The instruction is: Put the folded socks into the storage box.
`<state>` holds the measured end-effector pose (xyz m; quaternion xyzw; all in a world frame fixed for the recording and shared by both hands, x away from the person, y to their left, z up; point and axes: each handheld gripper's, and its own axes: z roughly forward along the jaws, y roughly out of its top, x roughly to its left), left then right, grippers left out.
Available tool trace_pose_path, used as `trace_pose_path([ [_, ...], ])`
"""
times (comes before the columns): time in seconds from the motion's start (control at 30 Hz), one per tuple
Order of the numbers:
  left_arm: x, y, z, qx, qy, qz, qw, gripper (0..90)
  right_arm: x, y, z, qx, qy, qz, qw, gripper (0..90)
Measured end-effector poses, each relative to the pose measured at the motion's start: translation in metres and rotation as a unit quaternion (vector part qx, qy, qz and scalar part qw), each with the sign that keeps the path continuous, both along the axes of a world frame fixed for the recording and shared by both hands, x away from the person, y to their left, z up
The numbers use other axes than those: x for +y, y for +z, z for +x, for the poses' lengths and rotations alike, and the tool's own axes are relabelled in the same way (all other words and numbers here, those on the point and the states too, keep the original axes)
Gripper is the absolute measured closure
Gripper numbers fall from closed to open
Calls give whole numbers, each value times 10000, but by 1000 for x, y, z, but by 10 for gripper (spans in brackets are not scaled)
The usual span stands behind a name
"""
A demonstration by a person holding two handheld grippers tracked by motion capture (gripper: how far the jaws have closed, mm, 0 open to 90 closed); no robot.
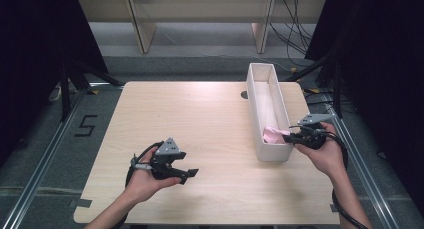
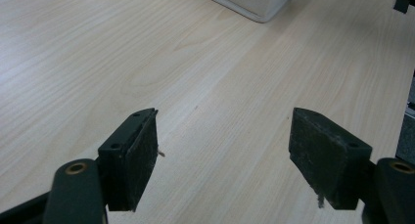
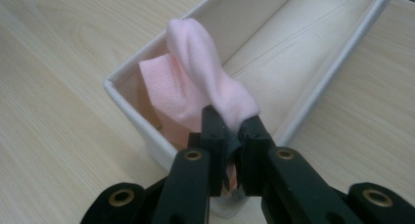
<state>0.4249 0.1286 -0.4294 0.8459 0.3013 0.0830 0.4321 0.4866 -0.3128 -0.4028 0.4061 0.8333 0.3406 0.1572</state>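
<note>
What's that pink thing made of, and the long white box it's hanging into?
The pink crumpled cloth looks like soft fabric: it folds limply, and one flap shows a fine woven or waffle texture. The long white rectangular box seems rigid, probably plastic or painted board, with smooth matt walls and rounded corners; the pictures leave that open. The light wooden table shows wood grain, possibly laminate.

The left hand (image 1: 145, 181) comes in from below, wrist straight, and holds the left gripper (image 1: 189, 174) low and level, its jaws spread wide apart. The right hand (image 1: 326, 154) reaches up and inward; the right gripper (image 1: 286, 137) has its jaws pinched nearly together.
</note>
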Motion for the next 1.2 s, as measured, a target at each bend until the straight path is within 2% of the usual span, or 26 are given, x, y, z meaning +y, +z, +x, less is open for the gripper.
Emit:
trace_pose_path([
  [0.07, 0, 0, 0, -3, 1, 5, 10000, 263, 0, -1, 0, 2, -46, 50, 10000, 840],
  [0.27, 1, 0, 0, -1, 17, -7, 10000, 264, 1, -1, 1, 52, -40, 2, 10000, 839],
  [0.3, 1, 0, 0, 0, 16, -12, 10000, 263, 0, -2, 2, -41, 13, -31, 10000, 839],
  [0.33, 1, -1, 0, 4, 15, -10, 10000, 263, 1, -3, 2, 32, -32, -21, 10000, 839],
  [0.43, 1, -1, 0, 4, 9, -6, 10000, 263, 1, -3, 2, 31, -58, -13, 10000, 838],
  [0.47, 1, -1, 0, 6, 23, -25, 10000, 263, 1, -2, 1, 168, -79, -20, 9998, 838],
  [0.57, 1, -1, 0, 3, 10, -7, 10000, 263, 2, -5, 2, 72, -128, 83, 9999, 836],
  [0.63, 1, -1, 0, 6, 9, -1, 10000, 263, 2, -4, 2, 155, -103, 43, 9998, 836],
  [0.7, 1, -1, 0, 9, 7, 8, 10000, 264, 1, -5, 3, 71, -57, -28, 10000, 834],
  [0.73, 1, -1, 0, 9, 7, 10, 10000, 264, 2, -6, 4, -11, -80, 30, 10000, 834],
  [0.8, 3, -1, 0, 0, -21, 62, 10000, 264, 1, -4, 4, 105, -46, -66, 9999, 834],
  [0.87, 3, -1, 0, 0, -16, 61, 10000, 264, 1, -4, 4, 114, -56, -60, 9999, 833],
  [0.9, 3, -1, 0, 0, -13, 61, 10000, 264, 2, -3, 3, 227, -100, 2, 9997, 833],
  [0.97, 3, -1, 0, -3, -15, 58, 10000, 264, 2, -3, 3, 236, -105, -10, 9997, 831],
  [1.0, 3, -1, 0, -2, -10, 57, 10000, 263, 4, -6, 4, 116, -154, 114, 9997, 830],
  [1.03, 3, -1, 0, -4, -5, 54, 10000, 263, 3, -4, 3, 248, -131, 24, 9996, 830],
  [1.07, 3, -1, 0, 2, -2, 54, 10000, 263, 2, -5, 4, 140, -74, -31, 9999, 829],
  [1.17, 3, -1, 0, -5, -33, 79, 10000, 263, 2, -5, 4, 150, -67, -31, 9999, 825],
  [1.2, 1, -1, 0, 6, 11, 9, 10000, 263, 3, -5, 4, 171, -71, -4, 9998, 824],
])
